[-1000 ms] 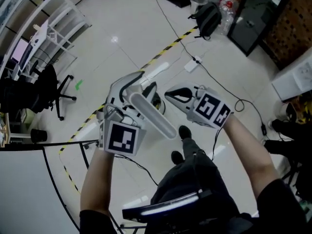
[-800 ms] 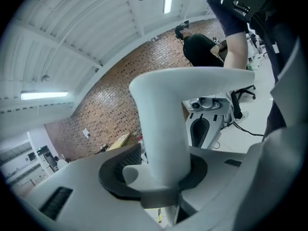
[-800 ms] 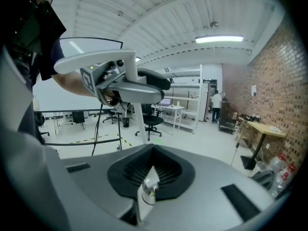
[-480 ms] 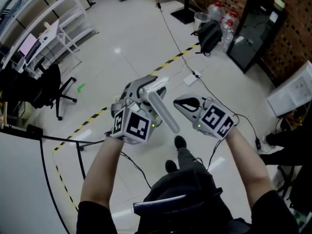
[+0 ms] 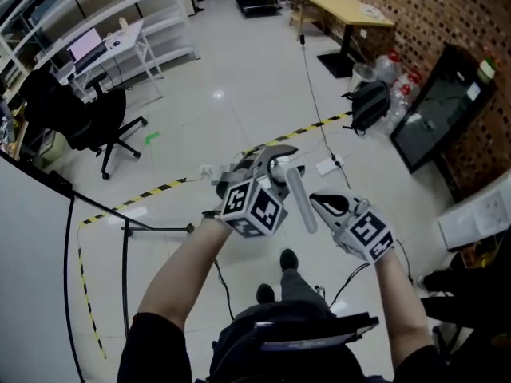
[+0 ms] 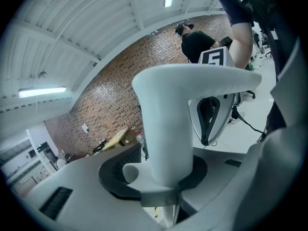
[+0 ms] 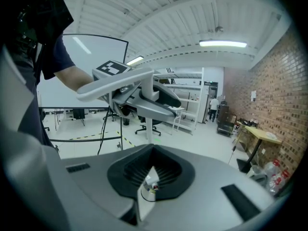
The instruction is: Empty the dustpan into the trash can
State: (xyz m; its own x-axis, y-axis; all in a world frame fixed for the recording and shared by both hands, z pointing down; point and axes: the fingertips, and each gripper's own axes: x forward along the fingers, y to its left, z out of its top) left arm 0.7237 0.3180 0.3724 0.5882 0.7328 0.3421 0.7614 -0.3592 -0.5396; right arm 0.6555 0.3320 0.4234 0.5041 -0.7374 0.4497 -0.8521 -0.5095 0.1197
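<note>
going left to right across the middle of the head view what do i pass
black office chair → left gripper clamped on a white handle → right gripper → black panel

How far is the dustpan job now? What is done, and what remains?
Done: the left gripper is shut on a pale handle, apparently the dustpan's; its pan is out of sight. In hand: the handle is held up over the floor, with the right gripper shut and empty beside it. Left: I see no trash can, so reaching it and tipping remain.
</note>
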